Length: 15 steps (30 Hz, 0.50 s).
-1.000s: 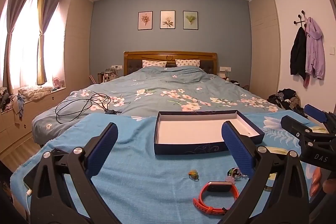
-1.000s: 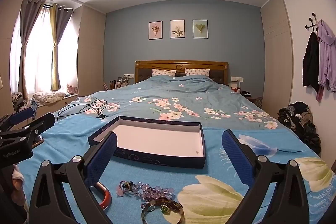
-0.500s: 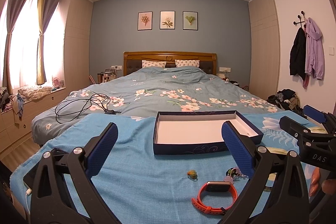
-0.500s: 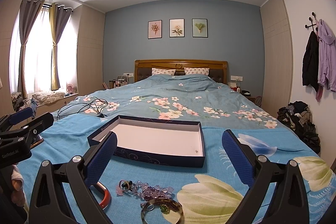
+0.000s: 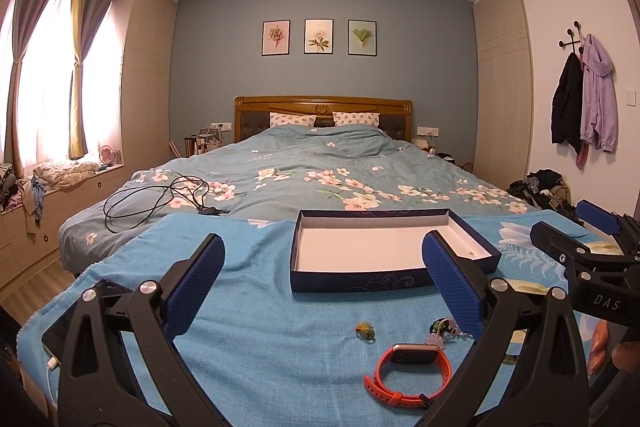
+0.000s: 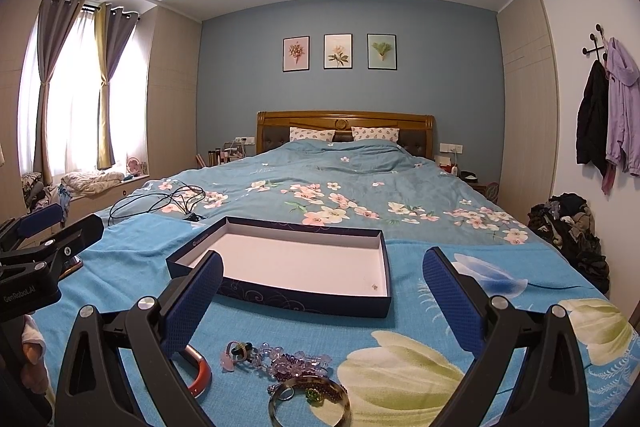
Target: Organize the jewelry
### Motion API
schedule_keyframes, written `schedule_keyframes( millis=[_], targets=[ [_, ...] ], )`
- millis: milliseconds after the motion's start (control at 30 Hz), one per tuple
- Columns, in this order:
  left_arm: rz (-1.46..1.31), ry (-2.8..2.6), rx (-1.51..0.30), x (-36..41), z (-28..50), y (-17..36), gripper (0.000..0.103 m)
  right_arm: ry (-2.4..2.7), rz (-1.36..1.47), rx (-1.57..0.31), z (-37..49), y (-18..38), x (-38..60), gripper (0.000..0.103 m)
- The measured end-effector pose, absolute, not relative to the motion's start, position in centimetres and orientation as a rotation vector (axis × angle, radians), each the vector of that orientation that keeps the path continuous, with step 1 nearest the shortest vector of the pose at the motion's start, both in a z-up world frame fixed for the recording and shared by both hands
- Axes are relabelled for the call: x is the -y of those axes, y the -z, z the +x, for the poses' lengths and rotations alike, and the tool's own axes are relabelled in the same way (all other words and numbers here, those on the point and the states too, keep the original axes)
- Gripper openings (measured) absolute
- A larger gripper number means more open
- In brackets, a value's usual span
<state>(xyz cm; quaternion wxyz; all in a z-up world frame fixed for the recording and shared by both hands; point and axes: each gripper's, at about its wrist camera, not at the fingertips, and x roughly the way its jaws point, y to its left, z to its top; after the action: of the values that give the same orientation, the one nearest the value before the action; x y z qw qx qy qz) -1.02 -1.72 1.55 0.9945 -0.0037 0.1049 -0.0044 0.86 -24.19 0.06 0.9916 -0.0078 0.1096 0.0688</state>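
My left gripper [image 5: 322, 279] was spread wide with nothing between its blue pads [image 5: 194, 283], held above the near part of the blue towel [image 5: 248, 339]. My right gripper [image 6: 320, 291] was just as wide apart and also held nothing.

Below the left gripper, close to the towel's near edge, lay the orange watch [image 5: 408, 373], its strap curled in a loop. Just beyond it sat a small yellow-green charm [image 5: 364, 329], apart from the watch. Under the right gripper I saw a heap of purple beads [image 6: 292, 361], a pink piece [image 6: 228, 365] at its left end, and a dark bangle [image 6: 310, 403] touching the heap on the near side, at the towel's near edge. A sliver of the watch showed to the left of the beads.

Farther in, toward the towel's far edge, stood the open navy box [image 6: 280, 297], white inside, with one tiny item [image 6: 375, 287] near its right near corner. A black cable [image 5: 160, 201] lay on the bed [image 5: 340, 179] past the towel's far left corner.
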Motion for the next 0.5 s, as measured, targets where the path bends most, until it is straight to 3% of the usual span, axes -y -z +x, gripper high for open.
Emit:
schedule_keyframes(
  millis=[500],
  targets=[
    [-0.011,0.012,-0.209,1.29,-0.71,-1.1,0.097,-0.135,-0.016,-0.221,0.82,-0.15,23.97,0.097]
  ],
)
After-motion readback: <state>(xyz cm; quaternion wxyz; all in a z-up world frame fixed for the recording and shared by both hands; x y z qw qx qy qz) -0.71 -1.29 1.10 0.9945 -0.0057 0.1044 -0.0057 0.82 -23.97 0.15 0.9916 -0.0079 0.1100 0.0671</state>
